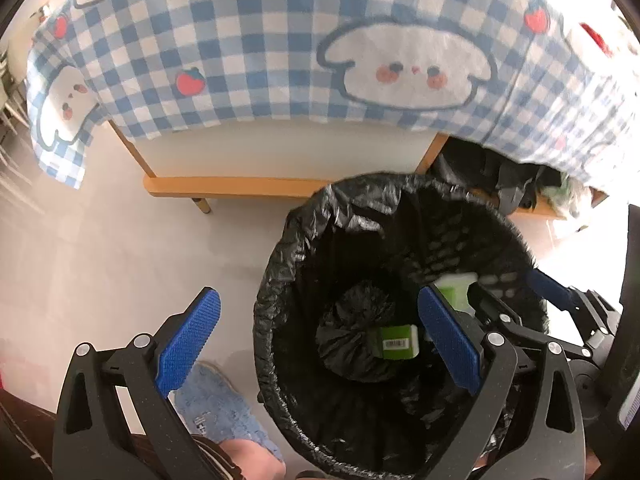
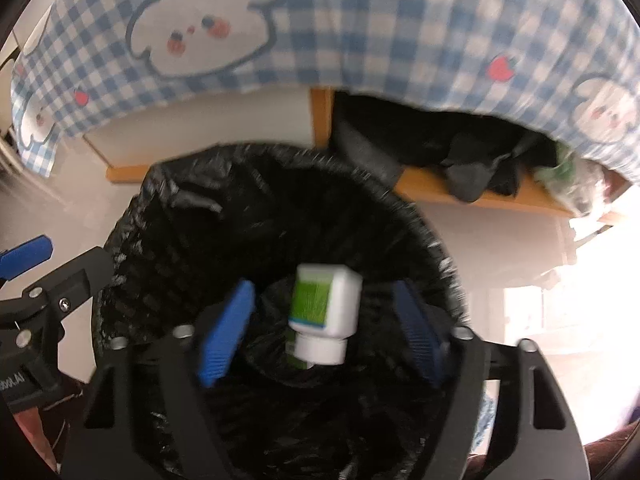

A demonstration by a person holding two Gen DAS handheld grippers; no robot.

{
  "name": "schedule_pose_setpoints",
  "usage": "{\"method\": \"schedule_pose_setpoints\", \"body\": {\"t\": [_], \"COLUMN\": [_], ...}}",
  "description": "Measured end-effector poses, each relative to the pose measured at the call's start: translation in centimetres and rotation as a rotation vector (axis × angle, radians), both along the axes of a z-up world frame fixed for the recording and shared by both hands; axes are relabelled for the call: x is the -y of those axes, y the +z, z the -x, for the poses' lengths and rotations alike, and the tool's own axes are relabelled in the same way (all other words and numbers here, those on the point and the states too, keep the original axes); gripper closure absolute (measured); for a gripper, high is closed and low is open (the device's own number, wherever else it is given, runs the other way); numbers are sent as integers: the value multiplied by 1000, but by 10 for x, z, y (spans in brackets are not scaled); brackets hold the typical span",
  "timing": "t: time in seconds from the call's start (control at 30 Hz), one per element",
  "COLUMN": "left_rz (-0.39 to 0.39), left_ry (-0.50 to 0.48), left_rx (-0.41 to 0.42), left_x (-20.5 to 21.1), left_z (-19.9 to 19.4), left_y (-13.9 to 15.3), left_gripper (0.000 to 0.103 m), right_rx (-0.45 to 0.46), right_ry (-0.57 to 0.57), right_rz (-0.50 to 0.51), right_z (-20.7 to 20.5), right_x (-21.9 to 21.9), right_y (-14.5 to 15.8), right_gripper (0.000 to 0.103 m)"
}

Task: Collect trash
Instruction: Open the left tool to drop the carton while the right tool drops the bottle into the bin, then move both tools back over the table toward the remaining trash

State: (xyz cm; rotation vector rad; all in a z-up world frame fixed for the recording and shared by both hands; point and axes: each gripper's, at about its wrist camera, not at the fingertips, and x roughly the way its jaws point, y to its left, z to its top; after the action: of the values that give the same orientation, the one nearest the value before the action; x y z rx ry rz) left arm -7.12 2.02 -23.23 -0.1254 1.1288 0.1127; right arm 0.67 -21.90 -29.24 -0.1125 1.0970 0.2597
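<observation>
i've got the right gripper [image 2: 320,336] spread wide over the lined bin [image 2: 132,216] so the white-and-green bottle [image 2: 324,312] drops free between the pads — left gripper [image 1: 316,344] spread empty at nine o'clock.

Black claw [image 1: 320,336] frames, silver screws, ribbed blue pads [image 1: 190,344].

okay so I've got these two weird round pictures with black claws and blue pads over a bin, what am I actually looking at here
These are two hand-held grippers, each with a wide-angle camera looking along its fingers. One picture is from the left gripper, the other from the right gripper. Both hang over a bin with a black liner, beside a table under a blue checked cloth. Both grippers are open. A white bottle with a green label sits between the right pads, untouched, apparently dropping. A green box already lies inside.
</observation>
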Motion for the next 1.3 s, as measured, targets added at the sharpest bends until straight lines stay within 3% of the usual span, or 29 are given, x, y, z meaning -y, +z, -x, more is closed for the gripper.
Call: {"method": "schedule_pose_setpoints", "body": {"t": [0.2, 0.37, 0.47, 0.73, 0.9, 1.3], "left_rz": [-10, -20, -22, 31, 19, -2], "left_ry": [6, 8, 11, 22, 3, -10], "left_rx": [29, 55, 55, 52, 85, 140], "left_x": [-3, -7, -10, -16, -12, -17], "left_z": [-4, -7, -6, -18, -32, -95], "left_y": [26, 55, 71, 113, 142, 187], "left_gripper": [6, 6, 6, 6, 6, 6], "right_rx": [59, 61, 116, 216, 270, 337], "right_ry": [-70, -119, -108, -92, -109, -90], "right_rz": [36, -23, -25, -65, -78, -33], "right_z": [-4, -13, -13, -21, -32, -83], "right_x": [16, 36, 38, 42, 53, 67], "right_y": [39, 73, 105, 173, 208, 243], "right_gripper": [18, 12, 8, 8, 8, 8]}}
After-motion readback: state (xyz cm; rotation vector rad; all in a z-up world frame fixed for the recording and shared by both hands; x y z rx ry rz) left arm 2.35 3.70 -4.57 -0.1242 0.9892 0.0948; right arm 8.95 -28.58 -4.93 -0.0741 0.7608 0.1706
